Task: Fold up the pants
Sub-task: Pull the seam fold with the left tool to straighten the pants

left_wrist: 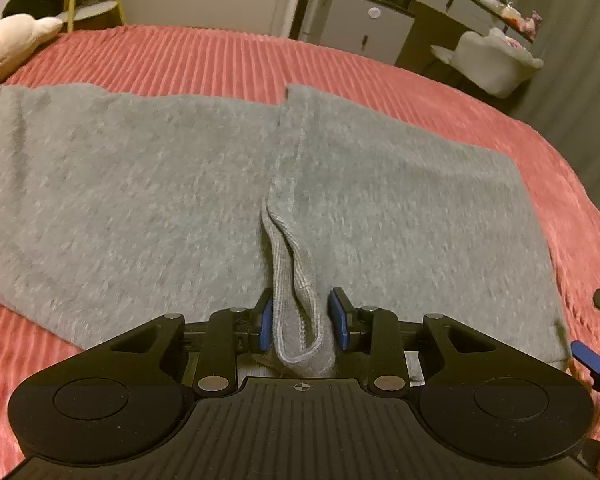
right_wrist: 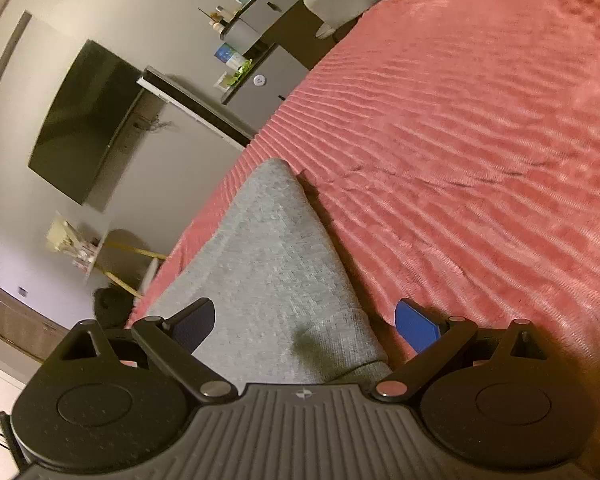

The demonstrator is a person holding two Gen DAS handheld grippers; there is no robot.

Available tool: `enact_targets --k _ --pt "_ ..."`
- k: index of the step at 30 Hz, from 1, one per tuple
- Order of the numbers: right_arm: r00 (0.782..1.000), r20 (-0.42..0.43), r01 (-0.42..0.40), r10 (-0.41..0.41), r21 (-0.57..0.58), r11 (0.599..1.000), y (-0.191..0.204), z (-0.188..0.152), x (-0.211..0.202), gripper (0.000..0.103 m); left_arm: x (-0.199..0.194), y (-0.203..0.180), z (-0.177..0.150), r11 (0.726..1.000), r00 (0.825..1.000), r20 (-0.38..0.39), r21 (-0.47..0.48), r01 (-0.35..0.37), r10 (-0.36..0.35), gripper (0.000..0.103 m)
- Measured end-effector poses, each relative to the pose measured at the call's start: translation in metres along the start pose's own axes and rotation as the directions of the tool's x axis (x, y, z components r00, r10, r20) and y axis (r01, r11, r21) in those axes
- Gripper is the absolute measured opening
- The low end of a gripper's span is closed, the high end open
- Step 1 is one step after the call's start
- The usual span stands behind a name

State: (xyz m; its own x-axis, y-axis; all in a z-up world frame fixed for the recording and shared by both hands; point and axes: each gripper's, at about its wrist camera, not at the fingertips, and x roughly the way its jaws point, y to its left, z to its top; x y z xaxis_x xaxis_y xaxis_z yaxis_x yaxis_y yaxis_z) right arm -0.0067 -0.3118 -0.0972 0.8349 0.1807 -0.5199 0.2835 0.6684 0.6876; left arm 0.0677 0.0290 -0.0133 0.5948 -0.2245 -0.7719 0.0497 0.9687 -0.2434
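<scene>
Grey fleece pants [left_wrist: 148,184] lie spread flat across the red ribbed bedspread [left_wrist: 204,56]. A ribbed cuff of the pants [left_wrist: 296,304] loops up between the blue pads of my left gripper [left_wrist: 303,318]; the jaws stand a little apart, with a gap beside the cloth on the right. In the right wrist view a grey stretch of the pants [right_wrist: 268,264] runs between the wide-open fingers of my right gripper [right_wrist: 304,326], above the bedspread [right_wrist: 480,160]. My right gripper's blue fingertip [left_wrist: 588,356] shows at the right edge of the left wrist view.
A cream pillow [left_wrist: 8,40] lies at the bed's far left. Beyond the bed stand a yellow-legged side table [left_wrist: 88,8], a grey cabinet and dresser [left_wrist: 364,28] with bottles, and a pale armchair [left_wrist: 496,60]. A dark wall TV [right_wrist: 84,120] shows in the right wrist view.
</scene>
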Motion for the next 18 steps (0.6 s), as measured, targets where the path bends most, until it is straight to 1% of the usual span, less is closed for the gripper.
enact_targets --k 4,6,7,8,10,11,12,14,16,17,18 --pt "0.997 -0.028 0.073 -0.075 -0.088 0.993 0.017 -0.003 0.000 0.097 -0.005 0.007 -0.004 0.999 1.000 0.001 -0.032 0.009 -0.009 0.033" --pt "0.998 -0.021 0.059 -0.063 -0.138 0.989 0.027 -0.007 -0.007 0.097 -0.011 0.013 -0.006 0.998 1.000 0.009 -0.064 0.020 -0.020 0.033" --pt "0.999 -0.026 0.033 -0.036 -0.128 0.991 0.029 -0.010 -0.012 0.097 -0.013 0.016 -0.007 0.996 0.999 0.014 -0.082 0.030 -0.029 0.034" --pt "0.999 -0.039 -0.002 -0.001 -0.100 0.995 0.028 -0.013 -0.014 0.097 -0.016 0.019 -0.009 0.994 0.999 0.021 -0.098 0.040 -0.038 0.039" --pt "0.991 -0.099 -0.093 0.093 -0.002 0.996 0.023 -0.023 -0.016 0.097 -0.019 0.023 -0.013 0.993 0.999 0.027 -0.105 0.050 -0.047 0.044" --pt "0.987 -0.118 -0.111 0.113 0.023 0.994 0.021 -0.026 -0.015 0.097 -0.019 0.024 -0.014 0.993 0.999 0.025 -0.102 0.050 -0.047 0.047" --pt "0.983 -0.132 -0.123 0.128 0.043 0.991 0.020 -0.028 -0.015 0.097 -0.019 0.024 -0.016 0.993 0.998 0.023 -0.102 0.054 -0.052 0.047" --pt "0.983 -0.142 -0.112 0.118 0.050 0.992 0.021 -0.028 -0.014 0.097 -0.018 0.025 -0.015 0.991 0.998 0.018 -0.114 0.070 -0.068 0.047" --pt "0.979 -0.172 -0.098 0.111 0.081 0.992 0.020 -0.027 -0.011 0.097 -0.019 0.025 -0.015 0.987 0.996 0.023 -0.134 0.092 -0.090 0.047" --pt "0.975 -0.184 -0.107 0.124 0.100 0.989 0.020 -0.028 -0.009 0.097 -0.020 0.025 -0.014 0.984 0.994 0.034 -0.140 0.108 -0.104 0.050" --pt "0.971 -0.194 -0.118 0.138 0.110 0.987 0.021 -0.030 -0.007 0.097 -0.021 0.025 -0.014 0.982 0.992 0.045 -0.141 0.124 -0.119 0.057"
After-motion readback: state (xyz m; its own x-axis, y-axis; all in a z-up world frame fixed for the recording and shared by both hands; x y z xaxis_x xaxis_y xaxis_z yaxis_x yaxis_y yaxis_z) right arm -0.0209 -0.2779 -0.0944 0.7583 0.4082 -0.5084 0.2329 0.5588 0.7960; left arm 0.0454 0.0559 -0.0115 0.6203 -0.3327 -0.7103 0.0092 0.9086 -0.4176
